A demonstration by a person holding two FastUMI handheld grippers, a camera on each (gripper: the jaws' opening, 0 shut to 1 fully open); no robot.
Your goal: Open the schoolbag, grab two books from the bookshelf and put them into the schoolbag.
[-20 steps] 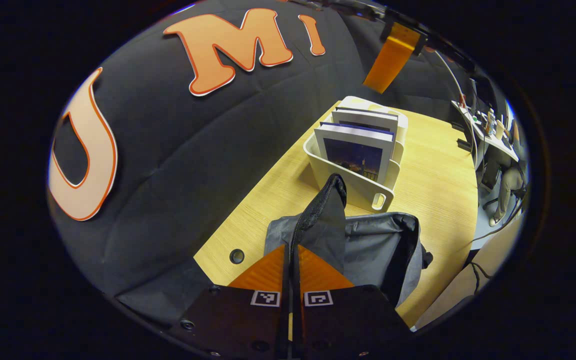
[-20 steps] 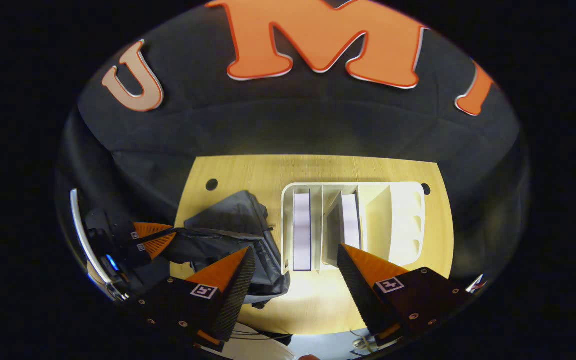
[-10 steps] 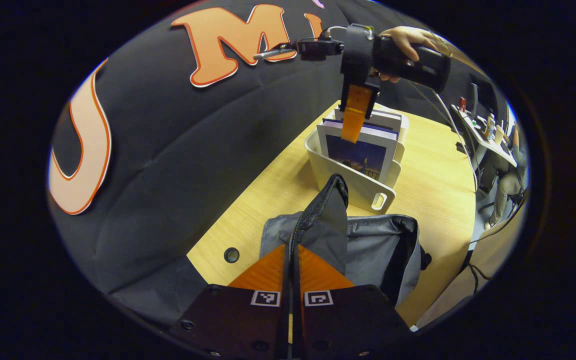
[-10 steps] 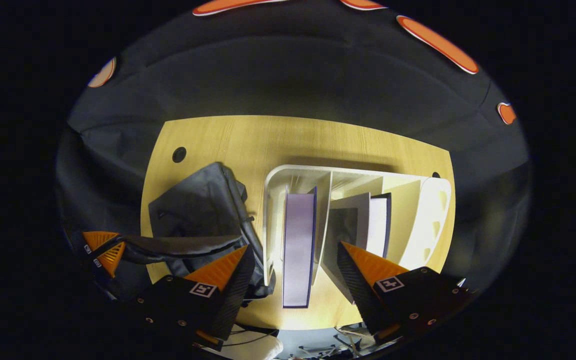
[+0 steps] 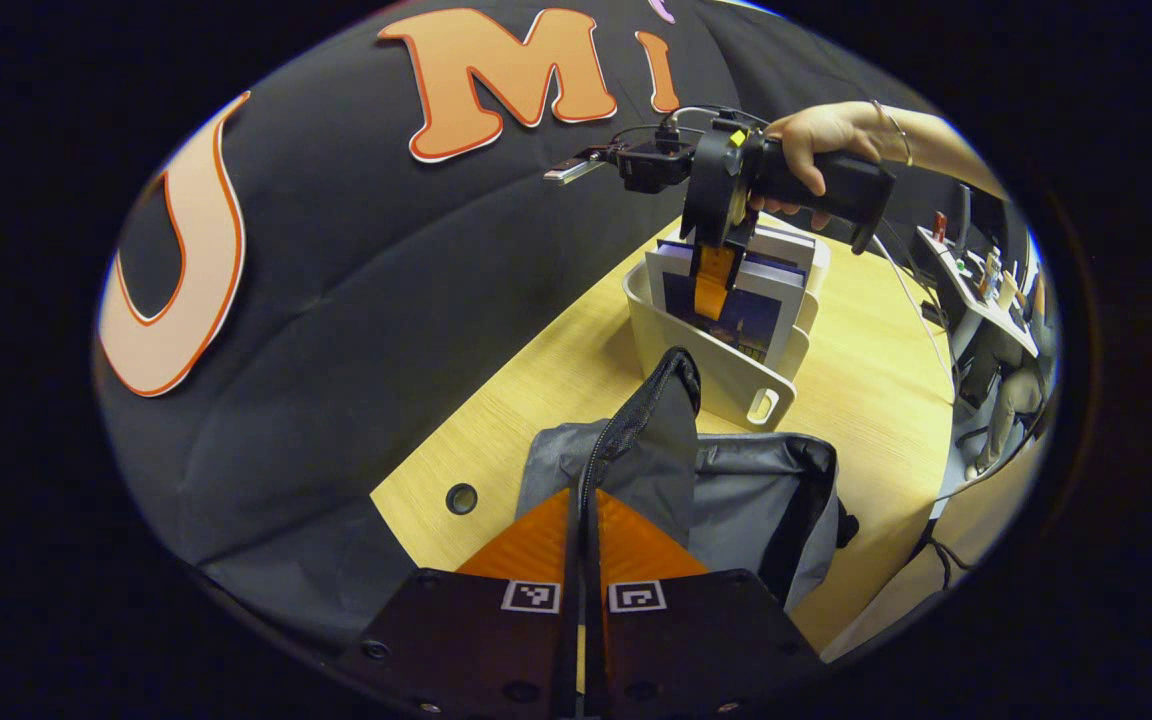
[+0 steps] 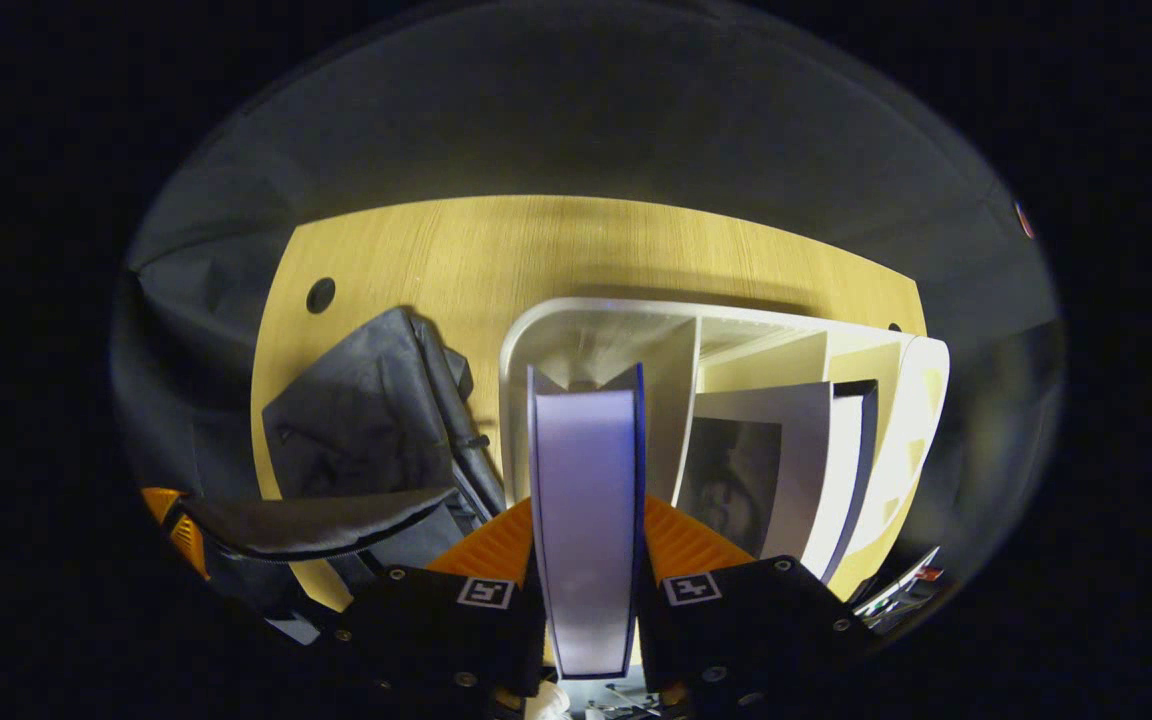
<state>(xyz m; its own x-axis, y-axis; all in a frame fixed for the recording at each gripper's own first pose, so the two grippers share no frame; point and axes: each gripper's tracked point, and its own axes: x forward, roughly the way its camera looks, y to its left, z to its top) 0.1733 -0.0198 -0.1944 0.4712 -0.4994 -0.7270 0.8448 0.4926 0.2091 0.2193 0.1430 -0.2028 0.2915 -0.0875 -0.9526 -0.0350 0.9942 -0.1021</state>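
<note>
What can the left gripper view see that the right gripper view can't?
The left gripper view alone shows the hand holding the right gripper from outside, and the first book's dark picture cover. The right gripper view alone looks straight down on the book's pale page edge, squeezed between the right gripper's fingers, and on a second book leaning in the next slot. Both share the wooden table, the white bookshelf and the grey schoolbag, whose flap the left gripper pinches.
</note>
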